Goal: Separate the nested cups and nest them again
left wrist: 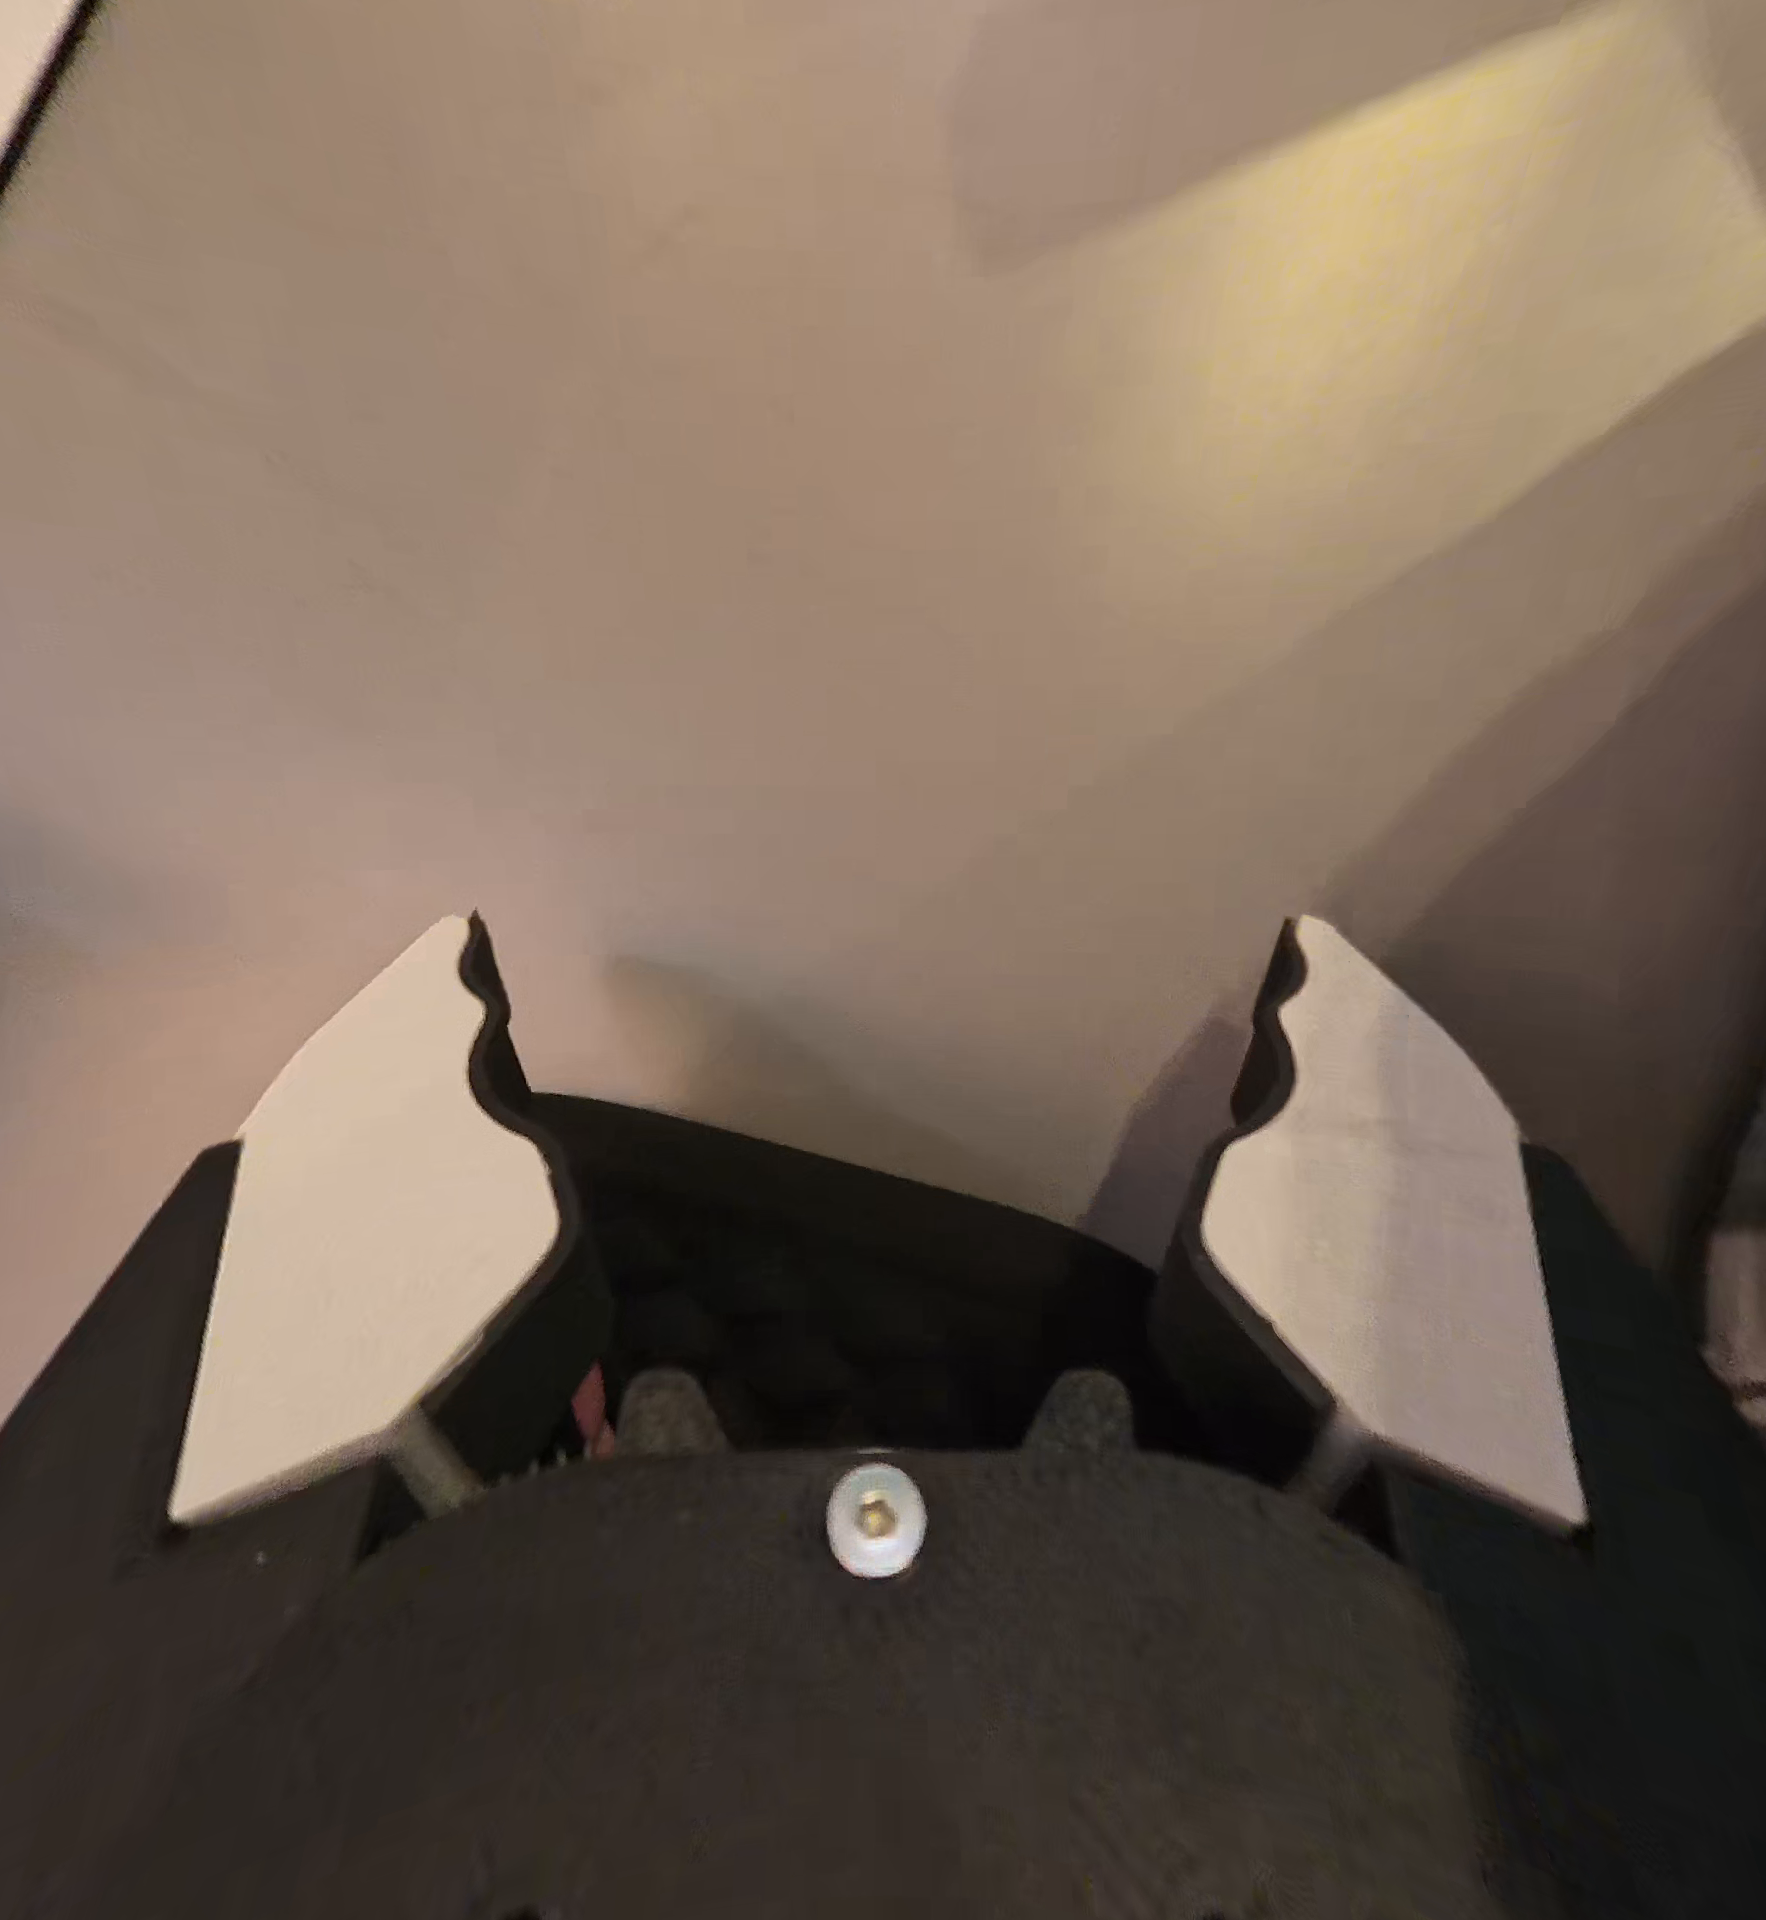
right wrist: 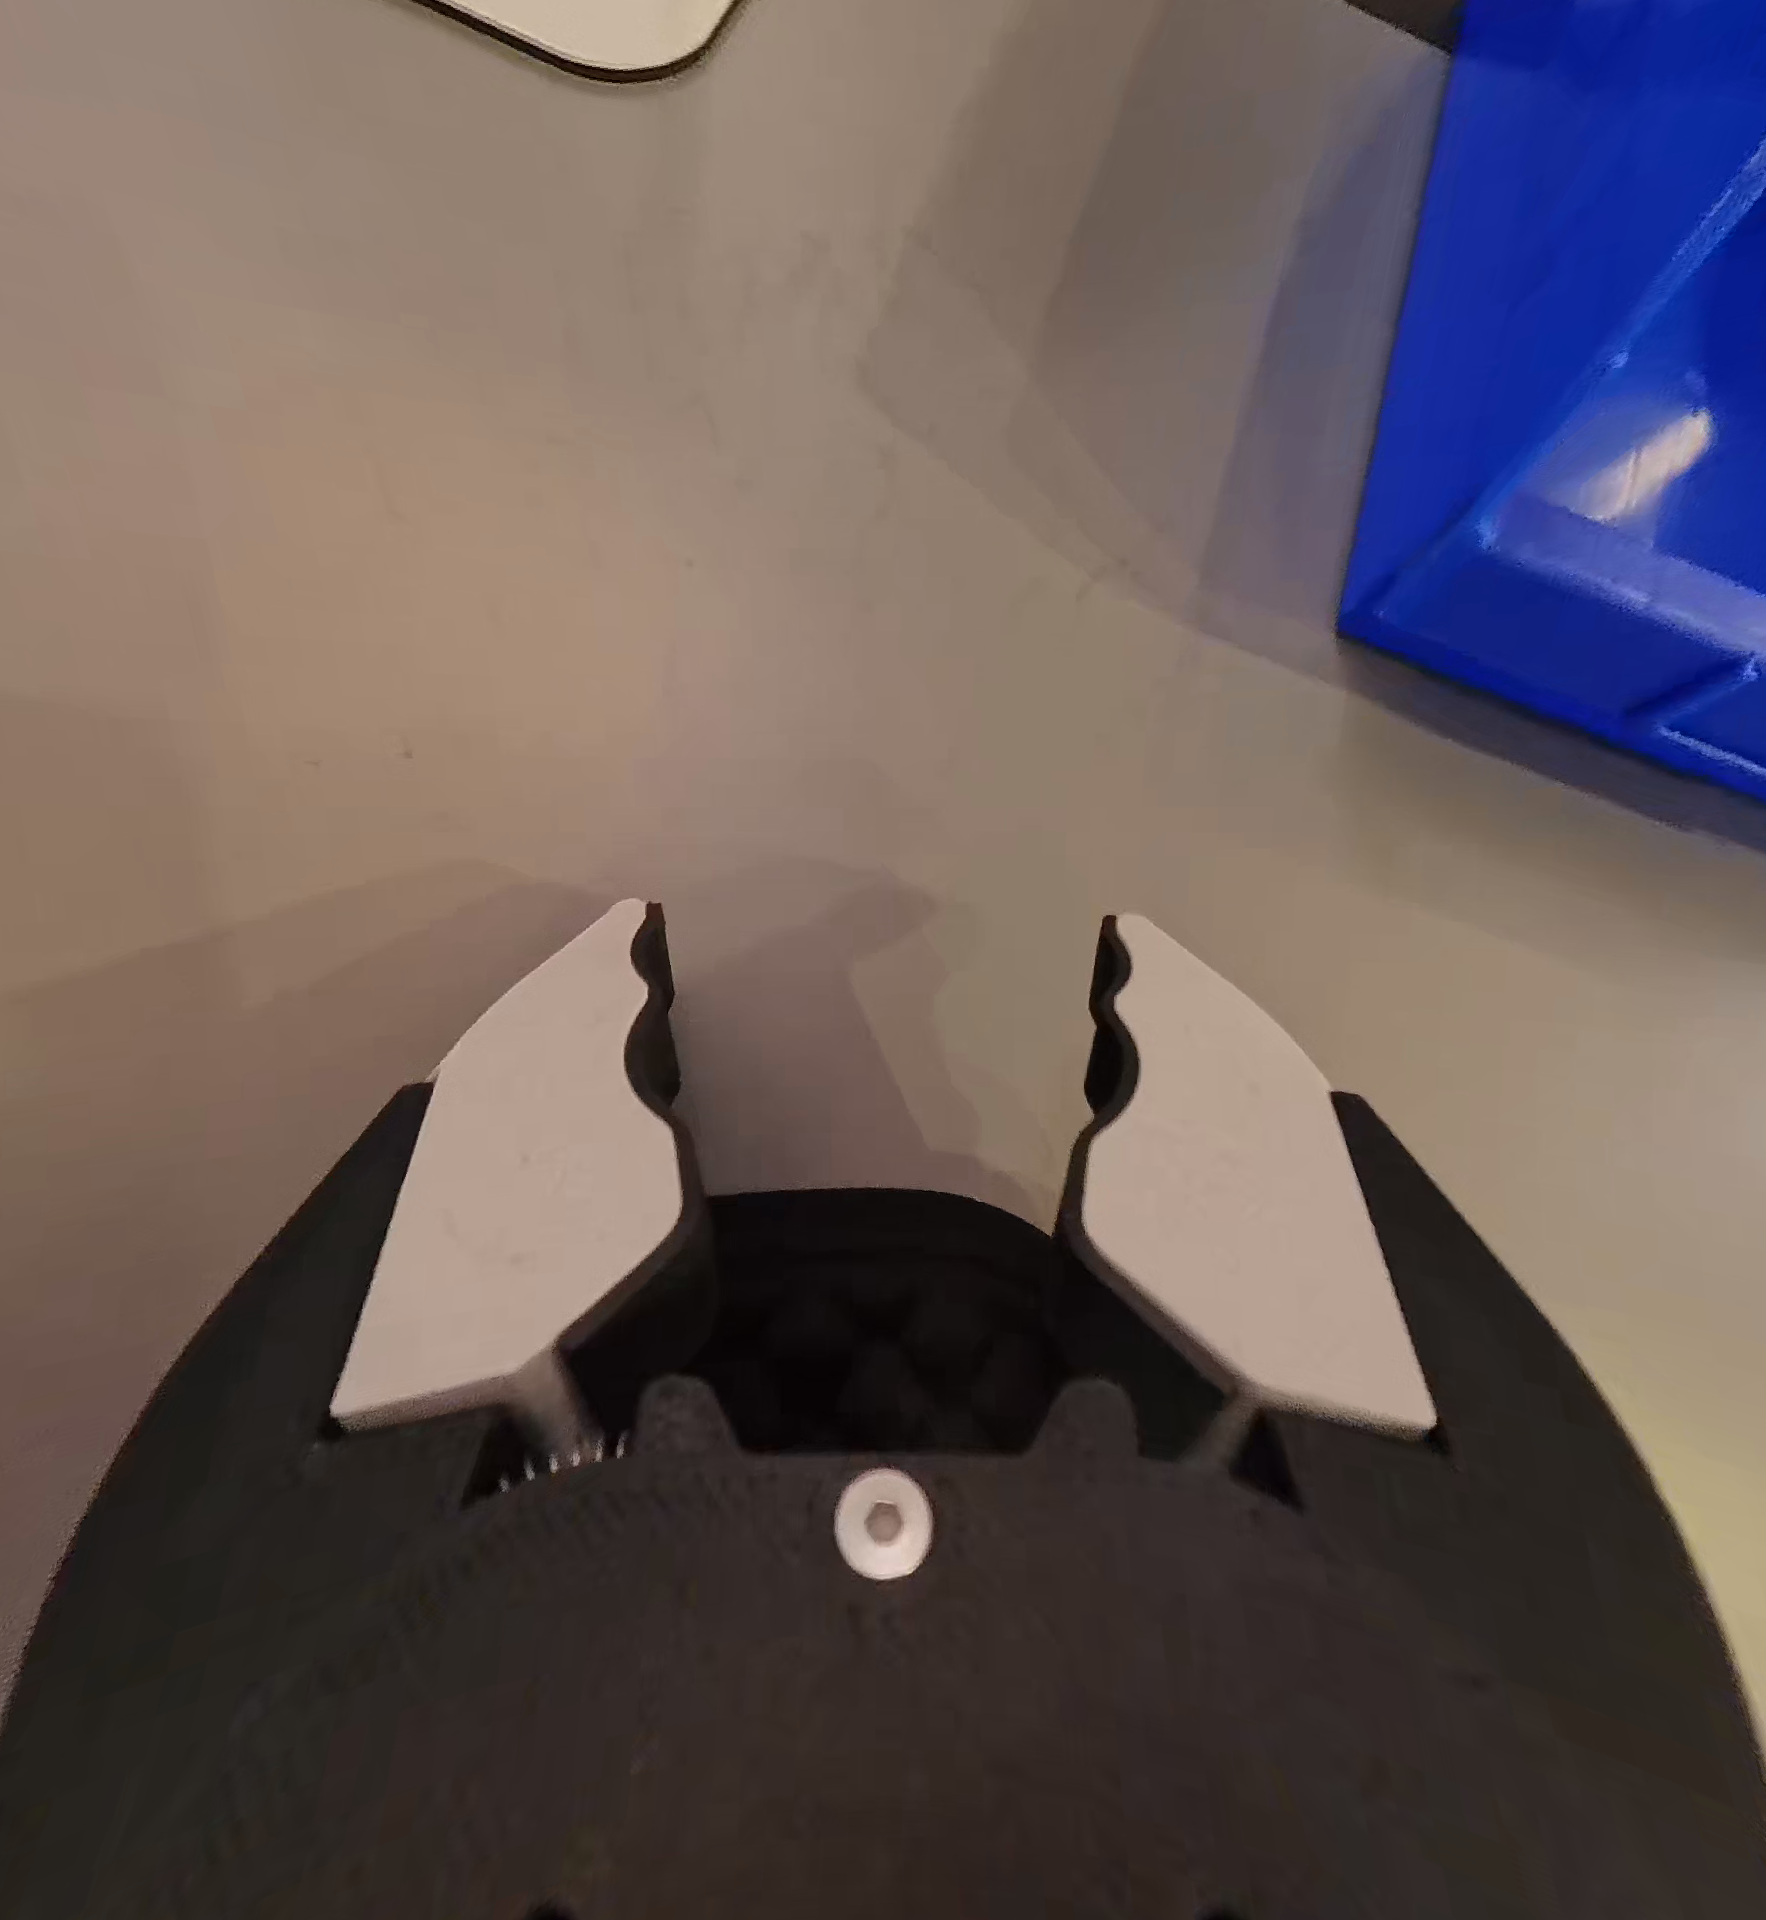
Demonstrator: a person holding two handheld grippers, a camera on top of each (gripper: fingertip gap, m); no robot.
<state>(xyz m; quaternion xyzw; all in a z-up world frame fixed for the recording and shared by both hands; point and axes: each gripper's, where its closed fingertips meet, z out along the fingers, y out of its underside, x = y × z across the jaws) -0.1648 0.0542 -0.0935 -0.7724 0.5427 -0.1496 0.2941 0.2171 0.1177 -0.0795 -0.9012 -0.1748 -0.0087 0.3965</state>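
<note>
Presently, a bare grey-beige tabletop (right wrist: 443, 468) is seen filling both wrist views. A blue plastic bin (right wrist: 1606, 436) is seen at the far right of the right view, and a white, dark-edged board (right wrist: 588, 26) at the top edge. The left gripper (left wrist: 879, 925) is spread wide and grasps nothing. The right gripper (right wrist: 879, 914) is likewise parted and bare. The cups cannot be located in either view.

Workshop-like bench: plain grey tabletop (right wrist: 443, 468), blue plastic storage bin (right wrist: 1606, 520).
</note>
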